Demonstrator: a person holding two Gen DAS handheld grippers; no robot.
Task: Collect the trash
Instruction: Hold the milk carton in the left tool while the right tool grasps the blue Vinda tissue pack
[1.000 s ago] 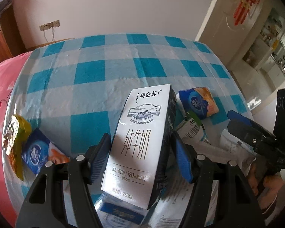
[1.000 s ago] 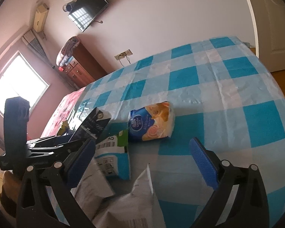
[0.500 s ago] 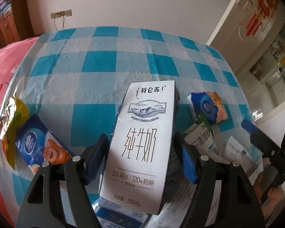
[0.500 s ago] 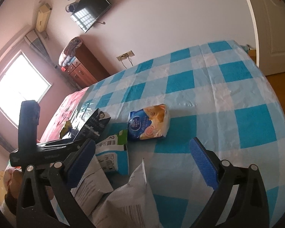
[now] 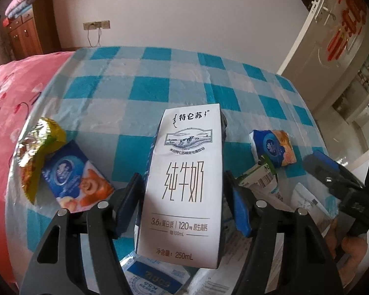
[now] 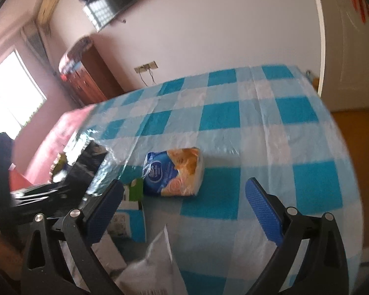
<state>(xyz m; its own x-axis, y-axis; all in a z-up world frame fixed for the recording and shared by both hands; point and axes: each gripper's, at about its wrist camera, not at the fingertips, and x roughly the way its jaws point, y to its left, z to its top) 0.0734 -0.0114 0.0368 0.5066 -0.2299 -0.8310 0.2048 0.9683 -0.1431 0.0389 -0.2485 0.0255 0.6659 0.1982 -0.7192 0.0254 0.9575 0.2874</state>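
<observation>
Since a second ago, your left gripper (image 5: pixel 184 209) has lifted and tilted, so the white milk carton (image 5: pixel 184 172) it clamps now sits higher against the checked tablecloth (image 5: pixel 140 91). The carton appears clear of the table, ready to carry off. Your right gripper (image 6: pixel 184 211) hangs wide open and empty above a blue bread wrapper (image 6: pixel 174 174), probably the next pickup.

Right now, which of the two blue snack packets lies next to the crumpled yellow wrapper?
The blue packet on the left, touching the yellow wrapper. The other blue packet lies right of the milk carton.
</observation>
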